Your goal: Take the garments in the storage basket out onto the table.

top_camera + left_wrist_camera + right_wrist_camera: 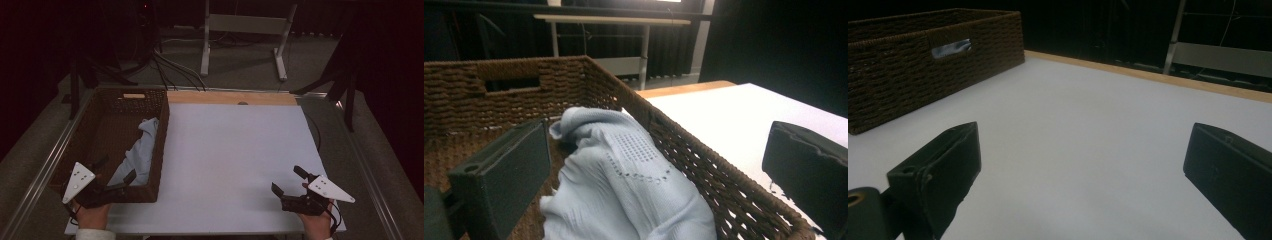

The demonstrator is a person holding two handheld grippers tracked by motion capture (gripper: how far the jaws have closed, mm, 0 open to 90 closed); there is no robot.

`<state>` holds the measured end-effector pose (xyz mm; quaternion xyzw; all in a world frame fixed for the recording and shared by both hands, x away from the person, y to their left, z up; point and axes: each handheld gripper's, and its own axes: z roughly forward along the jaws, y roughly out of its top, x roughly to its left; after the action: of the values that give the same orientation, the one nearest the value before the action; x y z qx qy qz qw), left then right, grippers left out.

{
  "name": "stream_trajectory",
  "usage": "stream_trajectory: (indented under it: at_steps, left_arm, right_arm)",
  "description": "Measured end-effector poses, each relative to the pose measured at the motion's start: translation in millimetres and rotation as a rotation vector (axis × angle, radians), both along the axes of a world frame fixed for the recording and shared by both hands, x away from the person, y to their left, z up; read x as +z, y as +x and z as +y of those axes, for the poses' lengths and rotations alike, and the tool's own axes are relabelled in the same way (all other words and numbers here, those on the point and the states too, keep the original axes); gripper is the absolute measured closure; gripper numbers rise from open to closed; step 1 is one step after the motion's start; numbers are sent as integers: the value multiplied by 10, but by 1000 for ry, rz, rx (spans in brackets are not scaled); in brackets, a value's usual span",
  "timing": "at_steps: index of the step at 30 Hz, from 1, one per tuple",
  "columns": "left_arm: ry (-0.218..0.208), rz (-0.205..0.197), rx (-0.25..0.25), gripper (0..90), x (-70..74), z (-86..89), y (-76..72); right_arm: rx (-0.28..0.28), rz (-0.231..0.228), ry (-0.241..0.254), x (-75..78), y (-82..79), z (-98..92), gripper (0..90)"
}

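Cloth [141, 150] lies in basket [102, 97], ungripped. Your left gripper [116, 174] hovers at basket's 6 o'clock, jaws wide, empty; right gripper [290, 181] likewise, idle.

One woven brown basket [107, 131] stands at about nine o'clock on the table. One pale blue cloth [141, 150] lies inside it. One white table top [235, 165] carries everything. Two grippers are in hand: the left gripper [116, 175] at seven o'clock and the right gripper [289, 181] at five o'clock.

No text, label, brand, number or sign can be read anywhere in these views. The surfaces in sight carry no legible marking.
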<state>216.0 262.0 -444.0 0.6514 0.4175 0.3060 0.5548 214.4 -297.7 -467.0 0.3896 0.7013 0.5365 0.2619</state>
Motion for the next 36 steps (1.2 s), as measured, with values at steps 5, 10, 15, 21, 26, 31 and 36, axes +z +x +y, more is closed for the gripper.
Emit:
stream_trajectory:
  at_steps: [5, 10, 15, 21, 26, 31, 36]
  left_arm:
    - [9, -17, -2, 4, -10, 0, -13]
    - [20, -41, -8, 5, -2, -27, -27]
    - [22, -45, -7, 5, 20, -37, -33]
    - [6, -24, 0, 4, 71, -50, -53]
    - [5, -22, 4, 4, 95, -61, -52]
    - [8, -27, 4, 4, 136, -78, -52]
    - [24, -12, 9, 4, 177, -103, -24]
  right_arm:
    - [-1, -6, 8, 6, -10, 7, 22]
    - [-2, -9, 7, 10, -12, 15, 22]
    - [-1, -13, 1, 12, -13, 21, 22]
    - [-3, 3, -12, 16, -13, 30, 22]
    - [-6, 2, -23, 20, -14, 41, 21]
    - [-6, 1, -33, 11, -11, 57, 21]
    - [-7, 1, -34, -1, 2, 65, 21]
